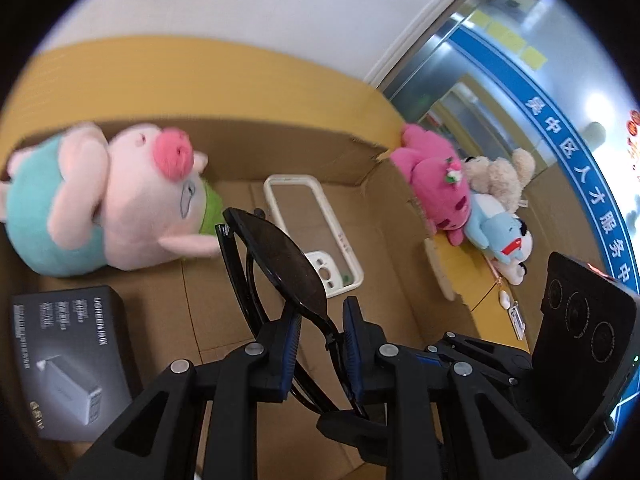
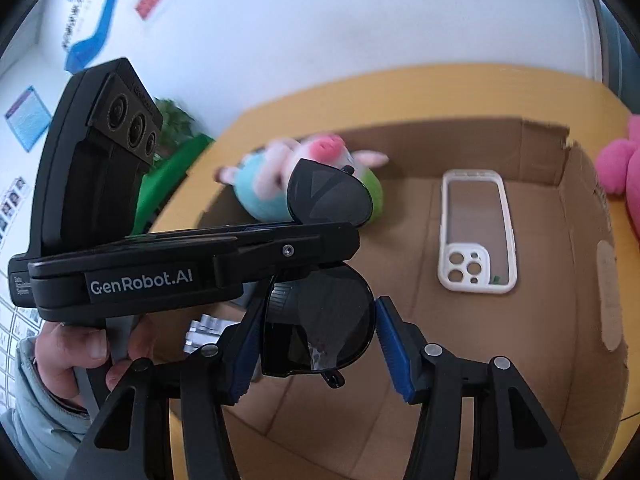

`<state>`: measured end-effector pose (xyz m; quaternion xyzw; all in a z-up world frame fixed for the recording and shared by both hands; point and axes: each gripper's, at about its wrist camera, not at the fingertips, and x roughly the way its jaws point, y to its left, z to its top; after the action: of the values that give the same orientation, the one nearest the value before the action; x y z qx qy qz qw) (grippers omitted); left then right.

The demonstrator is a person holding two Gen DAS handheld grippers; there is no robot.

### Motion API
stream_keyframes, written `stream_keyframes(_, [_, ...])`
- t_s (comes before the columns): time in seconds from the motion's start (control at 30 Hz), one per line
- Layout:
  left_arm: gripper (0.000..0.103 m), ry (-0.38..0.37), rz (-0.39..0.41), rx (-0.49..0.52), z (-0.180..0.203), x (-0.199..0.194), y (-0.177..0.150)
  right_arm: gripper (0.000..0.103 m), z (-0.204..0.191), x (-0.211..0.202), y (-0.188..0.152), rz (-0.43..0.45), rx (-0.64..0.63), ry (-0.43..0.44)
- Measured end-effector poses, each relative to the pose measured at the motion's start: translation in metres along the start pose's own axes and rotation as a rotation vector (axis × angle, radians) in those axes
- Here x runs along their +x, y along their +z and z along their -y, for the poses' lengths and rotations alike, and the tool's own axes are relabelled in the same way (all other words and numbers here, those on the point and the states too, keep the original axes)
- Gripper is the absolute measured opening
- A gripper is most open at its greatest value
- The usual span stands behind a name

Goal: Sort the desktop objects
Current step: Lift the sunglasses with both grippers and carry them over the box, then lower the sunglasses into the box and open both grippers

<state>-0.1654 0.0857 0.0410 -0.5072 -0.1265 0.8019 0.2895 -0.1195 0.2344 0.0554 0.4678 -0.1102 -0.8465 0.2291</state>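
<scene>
My left gripper (image 1: 320,344) is shut on the black sunglasses (image 1: 280,256) at the bridge and holds them above the open cardboard box (image 1: 304,144). In the right wrist view the left gripper (image 2: 336,240) crosses from the left with the sunglasses (image 2: 328,312) in it. My right gripper (image 2: 316,344) is open, its blue pads on either side of the lower lens without touching it. In the box lie a pink pig plush (image 1: 120,204), a white phone case (image 1: 312,232) and a dark charger box (image 1: 68,356).
The box stands on a yellow table (image 1: 480,280). Outside its right wall lie a pink plush (image 1: 436,184), a beige plush (image 1: 500,176) and a blue-and-white plush (image 1: 500,236). A white wall is behind. A hand (image 2: 80,348) holds the left gripper's handle.
</scene>
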Motion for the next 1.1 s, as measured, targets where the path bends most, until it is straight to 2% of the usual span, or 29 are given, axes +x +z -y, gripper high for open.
stream_keyframes(0.2, [0.019,-0.008,-0.125,-0.097,-0.023,0.038,-0.006,0.053,0.018,0.043,-0.003,-0.211,0.103,-0.043])
stream_keyframes(0.37, [0.019,0.018,-0.192,-0.112,-0.032,0.058,-0.013,0.053,0.027,0.062,-0.014,-0.273,0.137,-0.054])
stream_keyframes(0.53, [0.019,0.039,-0.215,-0.139,-0.037,0.065,-0.013,0.056,0.022,0.067,-0.016,-0.301,0.139,-0.053])
stream_keyframes(0.67, [0.023,0.080,-0.207,-0.111,-0.031,0.057,-0.015,0.058,0.017,0.063,-0.019,-0.298,0.144,-0.043])
stream_keyframes(0.77, [0.031,0.080,-0.143,-0.096,-0.026,0.032,-0.018,0.061,0.013,0.045,-0.023,-0.258,0.138,-0.033])
stream_keyframes(0.83, [0.031,0.108,-0.039,-0.062,-0.015,-0.001,-0.021,0.066,0.008,0.027,-0.026,-0.210,0.117,-0.041])
stream_keyframes(0.87, [0.034,0.123,0.002,-0.045,-0.011,-0.014,-0.023,0.073,0.004,0.011,-0.028,-0.164,0.097,-0.054])
stream_keyframes(0.93, [0.049,0.167,0.132,0.005,0.003,-0.053,-0.032,0.082,-0.003,-0.021,-0.032,-0.057,0.060,-0.096])
stream_keyframes(1.0, [0.078,0.253,0.291,0.063,0.020,-0.093,-0.048,0.100,-0.012,-0.059,-0.042,0.076,0.010,-0.150])
stream_keyframes(1.03, [0.082,0.317,0.389,0.099,0.030,-0.113,-0.063,0.103,-0.015,-0.073,-0.048,0.130,-0.010,-0.179])
stream_keyframes(1.1, [0.083,0.400,0.503,0.160,0.042,-0.133,-0.089,0.103,-0.025,-0.097,-0.068,0.231,-0.061,-0.241])
